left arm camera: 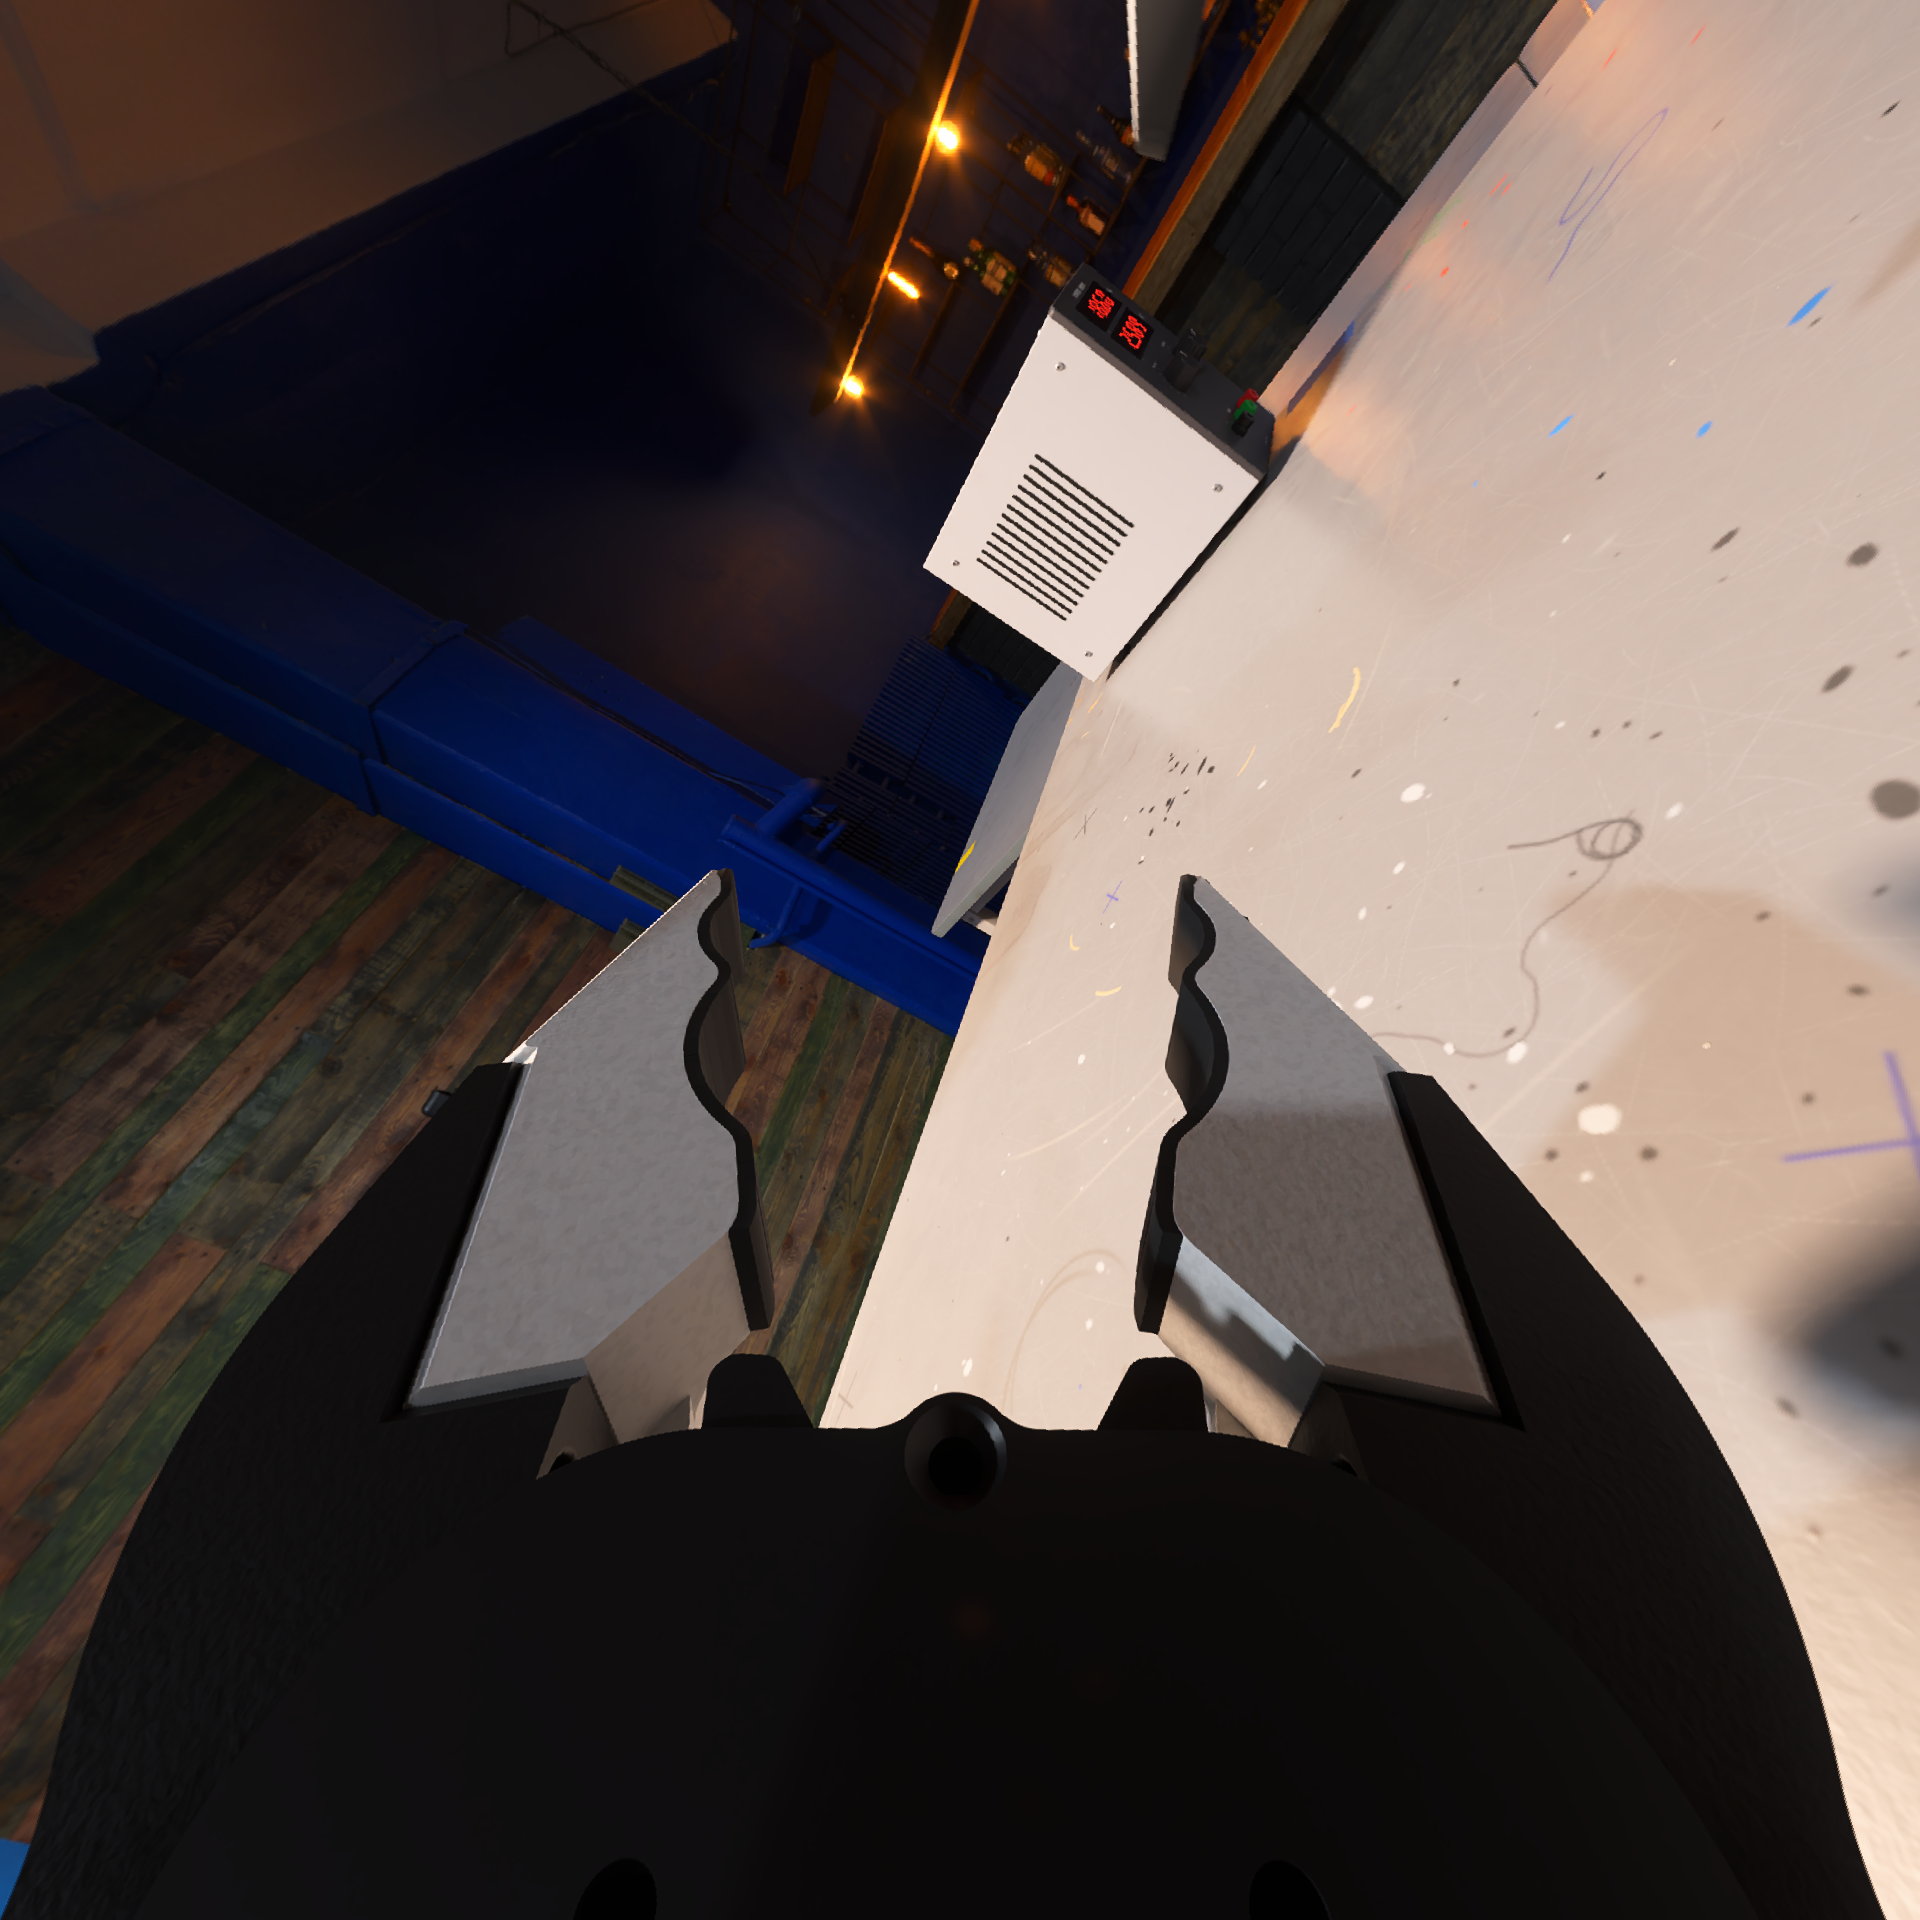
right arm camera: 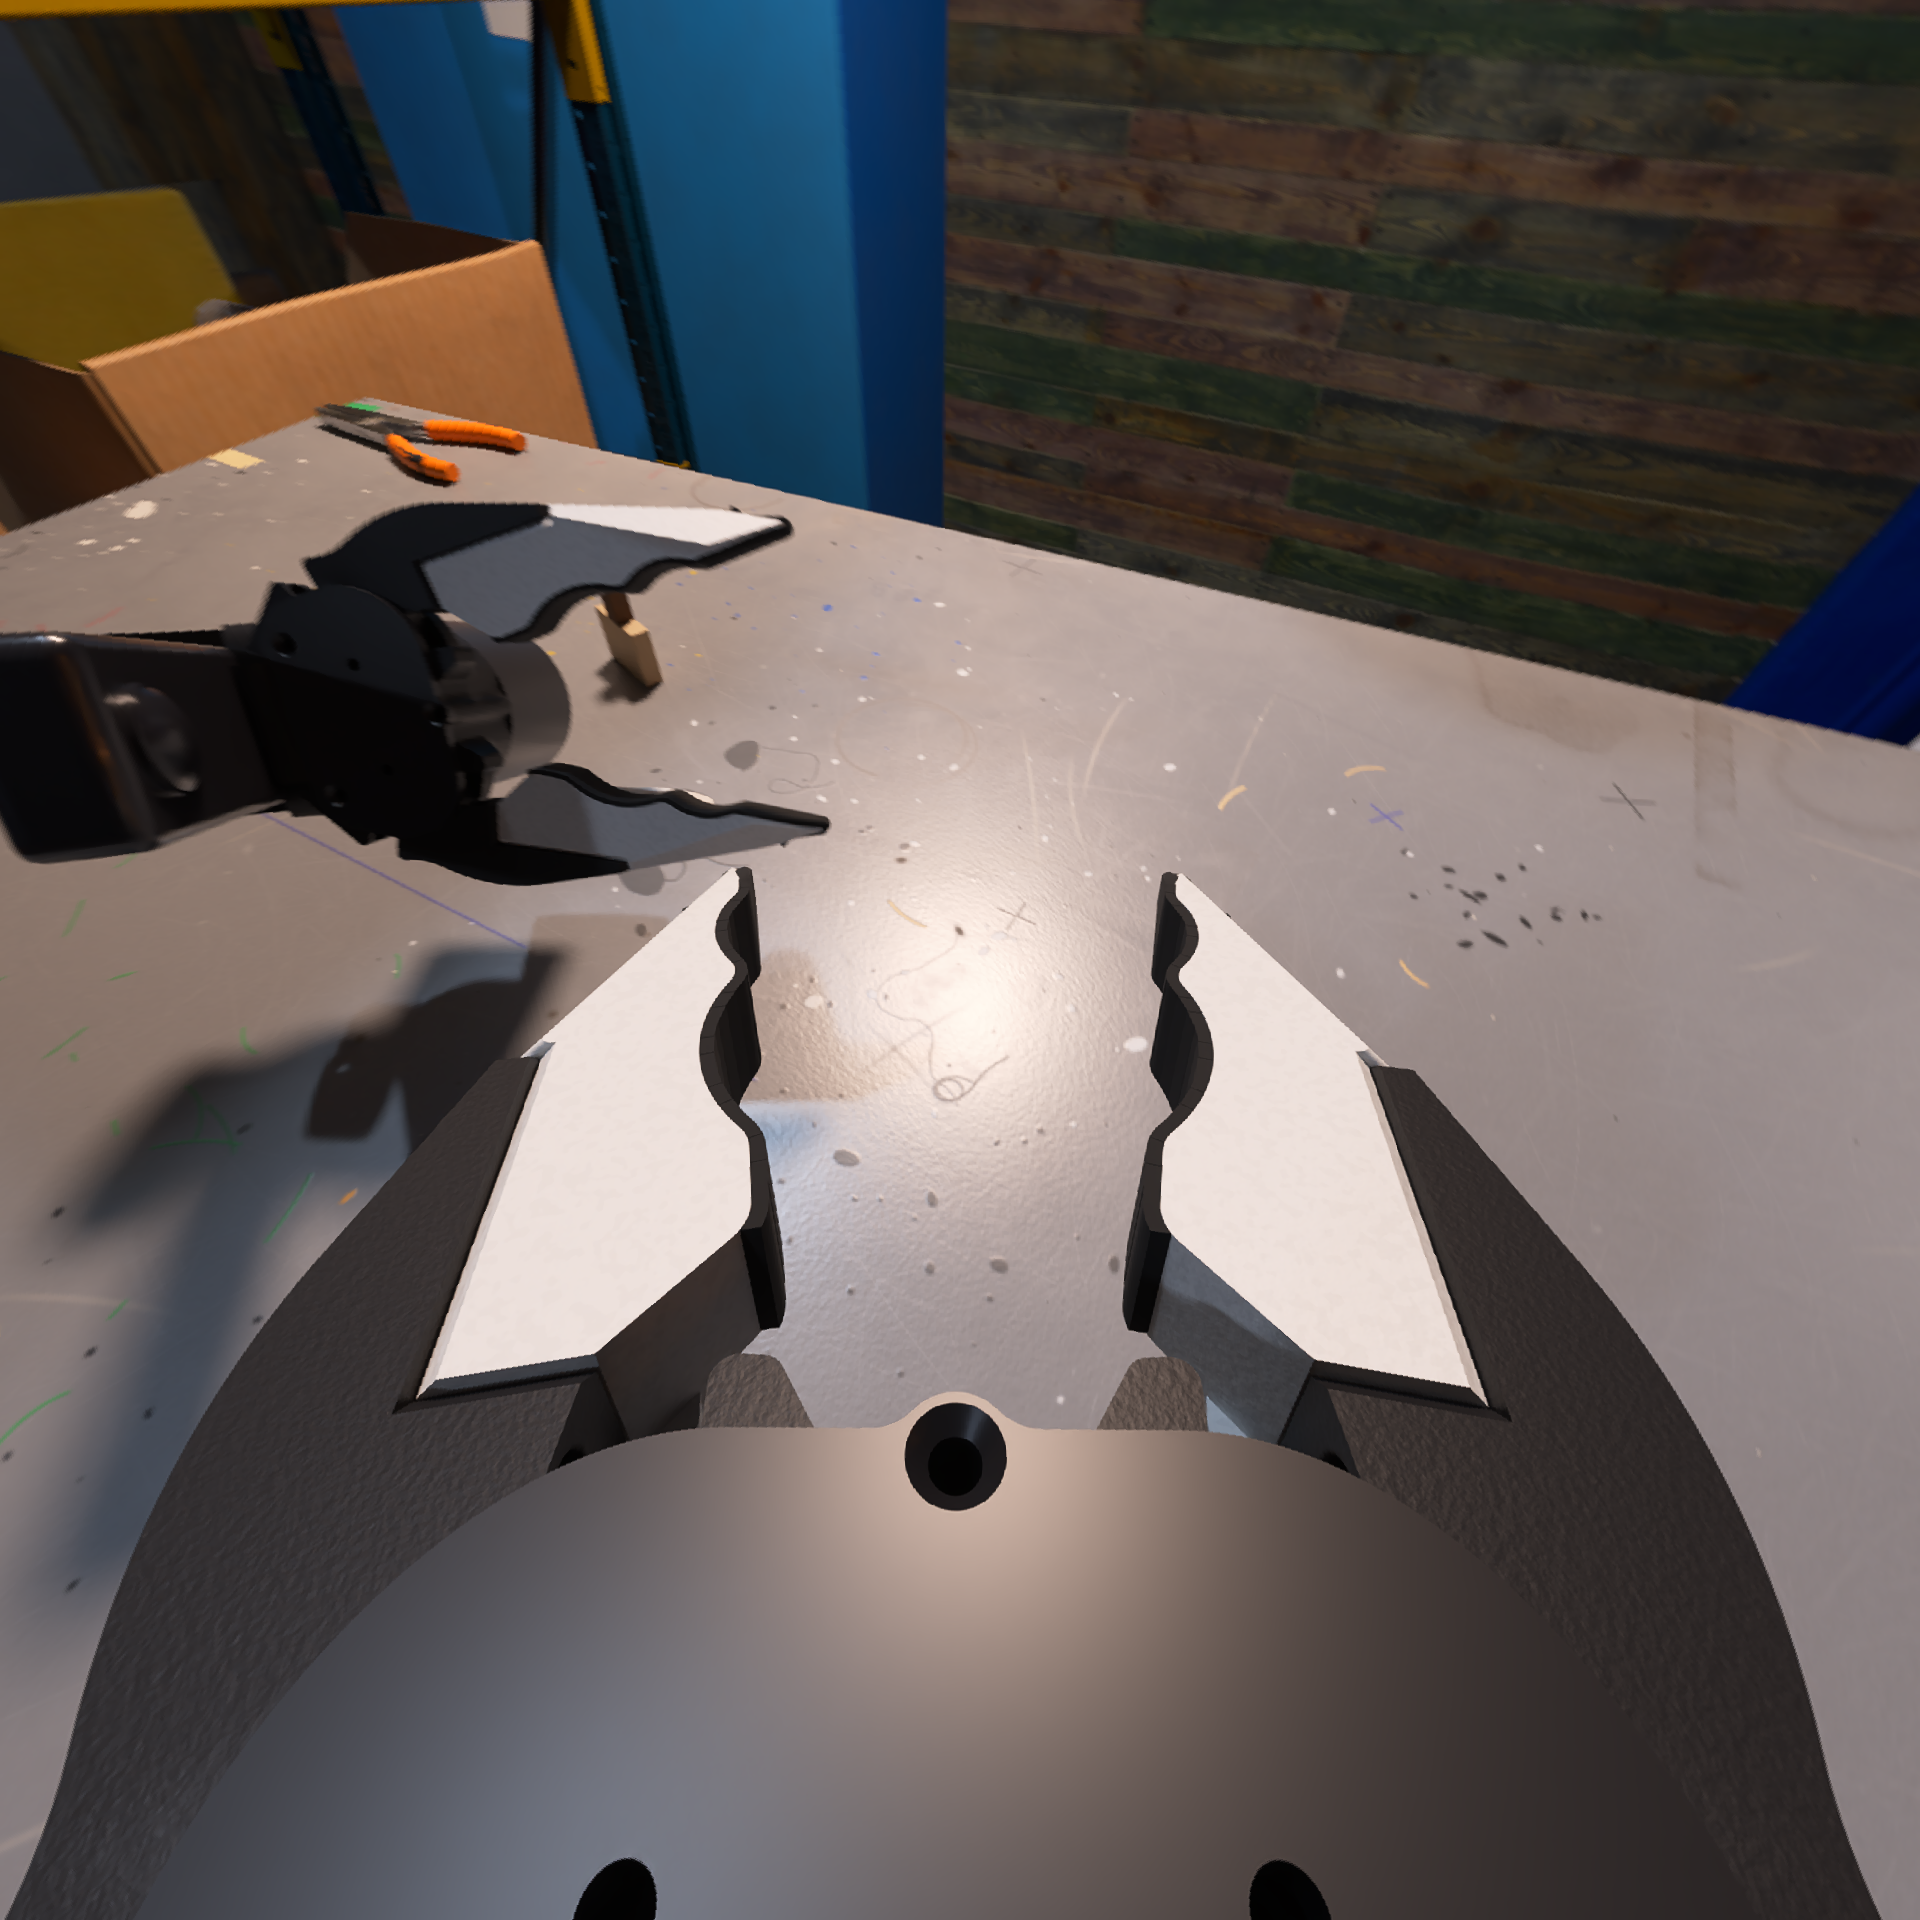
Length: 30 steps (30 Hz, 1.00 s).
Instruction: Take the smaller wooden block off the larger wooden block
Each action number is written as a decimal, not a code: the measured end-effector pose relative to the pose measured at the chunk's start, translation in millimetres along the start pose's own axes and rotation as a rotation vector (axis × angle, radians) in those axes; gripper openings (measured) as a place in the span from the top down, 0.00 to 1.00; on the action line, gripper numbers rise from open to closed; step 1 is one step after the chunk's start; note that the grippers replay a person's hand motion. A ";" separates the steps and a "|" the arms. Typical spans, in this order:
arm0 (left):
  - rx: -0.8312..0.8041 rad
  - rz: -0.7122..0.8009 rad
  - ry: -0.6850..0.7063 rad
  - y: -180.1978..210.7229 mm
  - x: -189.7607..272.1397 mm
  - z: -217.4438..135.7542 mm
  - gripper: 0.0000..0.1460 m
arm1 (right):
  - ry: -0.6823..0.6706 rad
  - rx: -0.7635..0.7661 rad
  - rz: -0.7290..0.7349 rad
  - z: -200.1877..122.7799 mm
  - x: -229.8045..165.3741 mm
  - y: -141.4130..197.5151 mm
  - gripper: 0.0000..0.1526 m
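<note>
The left tool [left arm camera: 956, 883] is rolled onto its side, so in its own view the surface [left arm camera: 1558, 727] rises as a slanted pale plane on the right and the plank floor [left arm camera: 260, 1091] fills the left. Its fingers are spread wide with nothing between them, one over the floor beyond the surface edge and the other over the speckled top. Ahead of it a white box with vent slots [left arm camera: 1081, 509] stands near that edge.

From the right wrist view the same left tool [right arm camera: 810, 675] hangs above the surface [right arm camera: 1351, 1039], pointing across the frame to the right, one finger high and the other low, casting a dark shadow below it. Just behind its upper finger sit the wooden blocks: the larger wooden block [right arm camera: 634, 649] rests pale on the surface, and the smaller wooden block [right arm camera: 619, 606] shows as a thin darker piece standing on top of it, partly hidden by the finger. Neither tool touches them.

The right tool [right arm camera: 956, 883] points forward and slightly down over a bare, glossy stretch of the surface, its fingers also spread and holding nothing, well apart from the blocks. Orange-handled pliers [right arm camera: 436, 442] lie at the far left corner, beside a cardboard box [right arm camera: 312, 353].
</note>
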<state>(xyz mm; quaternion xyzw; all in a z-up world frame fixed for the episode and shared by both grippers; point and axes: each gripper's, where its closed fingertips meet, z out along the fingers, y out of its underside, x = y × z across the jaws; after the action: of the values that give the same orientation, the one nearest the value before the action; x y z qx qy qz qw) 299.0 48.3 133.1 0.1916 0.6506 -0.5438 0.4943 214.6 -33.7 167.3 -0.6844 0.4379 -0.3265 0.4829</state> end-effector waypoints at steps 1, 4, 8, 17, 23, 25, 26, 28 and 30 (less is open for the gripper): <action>-0.002 0.002 0.000 -0.1 -0.1 0.5 0.43 | -0.019 0.007 -0.009 -0.7 -2.2 -4.4 0.50; -0.005 0.009 -0.002 0.1 0.4 1.6 0.43 | -0.103 0.010 -0.086 -6.1 -12.2 -28.0 0.52; -0.008 0.007 -0.015 0.3 -0.1 1.8 0.43 | -0.269 -0.010 -0.255 -9.6 -43.2 -82.5 0.53; -0.014 0.034 -0.024 -0.7 2.3 2.4 0.43 | -0.663 -0.415 -0.467 118.0 -162.9 -127.5 0.51; -0.011 0.038 -0.027 -0.6 1.3 1.0 0.43 | -0.615 -0.692 -0.464 242.1 -201.7 -84.1 0.50; -0.011 0.052 -0.023 -1.3 2.8 0.9 0.43 | -0.576 -0.743 -0.431 270.9 -206.4 -74.1 0.56; -0.011 0.060 -0.020 -1.6 3.8 0.9 0.43 | -0.549 -0.794 -0.436 280.8 -205.3 -66.4 0.56; -0.011 0.067 -0.018 -2.3 4.3 1.1 0.43 | -0.480 -0.895 -0.471 296.0 -200.1 -50.9 0.52; -0.012 0.058 -0.023 -2.4 2.6 0.9 0.43 | -0.454 -0.944 -0.493 304.0 -199.8 -38.1 0.49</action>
<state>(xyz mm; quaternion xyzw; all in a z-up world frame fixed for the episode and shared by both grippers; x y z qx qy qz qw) 296.3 45.9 132.2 0.2010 0.6421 -0.5277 0.5184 409.3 268.7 101.1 -0.9604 0.2492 -0.0437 0.1168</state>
